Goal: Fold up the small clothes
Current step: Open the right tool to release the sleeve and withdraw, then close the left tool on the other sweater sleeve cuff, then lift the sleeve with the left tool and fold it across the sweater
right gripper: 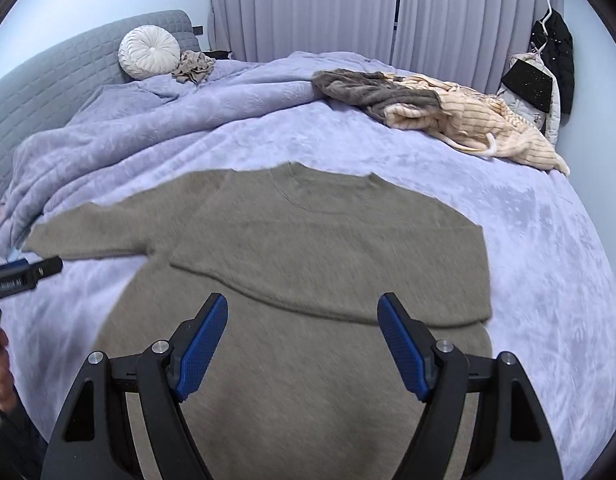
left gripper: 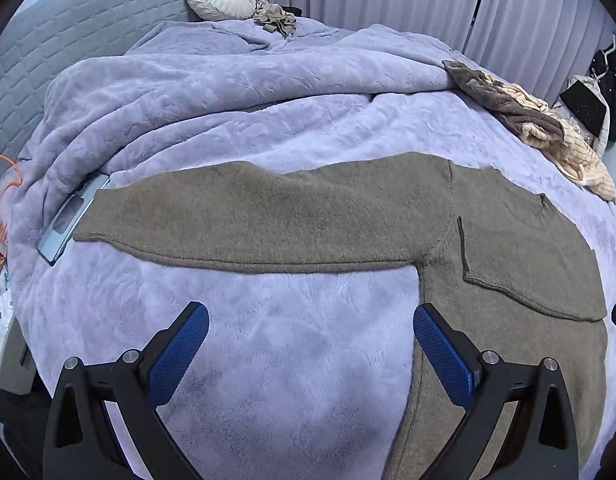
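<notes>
A taupe knit sweater (left gripper: 308, 216) lies flat on the lavender blanket (left gripper: 268, 360). Its left sleeve stretches out to the left. Its right sleeve is folded across the body (right gripper: 327, 256). My left gripper (left gripper: 308, 320) is open and empty, above the blanket below the left sleeve, its right finger by the sweater's side edge. My right gripper (right gripper: 304, 312) is open and empty above the sweater's lower body, just below the folded sleeve's edge. The left gripper's tip also shows at the left edge of the right wrist view (right gripper: 36, 270).
A pile of grey and cream striped clothes (right gripper: 439, 108) lies at the bed's far right. A round white cushion (right gripper: 149, 52) and crumpled beige cloth (right gripper: 194, 66) sit by the grey headboard. A grey flat device (left gripper: 70, 220) lies under the left cuff. Curtains hang behind.
</notes>
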The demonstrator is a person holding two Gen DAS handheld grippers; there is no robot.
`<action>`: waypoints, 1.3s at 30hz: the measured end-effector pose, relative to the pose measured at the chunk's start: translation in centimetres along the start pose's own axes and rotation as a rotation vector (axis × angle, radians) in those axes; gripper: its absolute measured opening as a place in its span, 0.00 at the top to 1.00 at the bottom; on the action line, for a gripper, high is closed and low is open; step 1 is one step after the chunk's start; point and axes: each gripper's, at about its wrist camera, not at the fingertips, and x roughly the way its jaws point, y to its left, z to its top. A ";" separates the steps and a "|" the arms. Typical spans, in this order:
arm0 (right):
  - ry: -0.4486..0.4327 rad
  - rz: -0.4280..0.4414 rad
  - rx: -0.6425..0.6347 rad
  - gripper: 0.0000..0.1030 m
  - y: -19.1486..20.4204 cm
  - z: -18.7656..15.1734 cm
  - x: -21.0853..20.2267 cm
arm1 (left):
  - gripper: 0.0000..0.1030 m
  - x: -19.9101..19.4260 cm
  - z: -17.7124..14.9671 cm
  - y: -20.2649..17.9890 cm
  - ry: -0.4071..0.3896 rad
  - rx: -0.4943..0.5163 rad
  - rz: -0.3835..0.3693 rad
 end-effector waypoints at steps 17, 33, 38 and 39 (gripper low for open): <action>0.044 0.063 -0.107 0.22 9.0 2.2 3.8 | 0.00 8.1 2.0 17.6 0.031 -0.473 -0.086; 0.120 0.052 -0.151 0.22 12.3 4.1 8.5 | 0.87 13.4 5.3 23.3 -0.074 -0.679 -0.263; 0.129 0.066 -0.143 0.22 13.7 5.3 9.8 | 0.87 10.7 3.6 23.5 -0.132 -0.720 -0.245; 0.127 0.070 -0.150 0.22 14.1 5.4 9.8 | 0.87 10.0 3.3 23.3 -0.148 -0.722 -0.241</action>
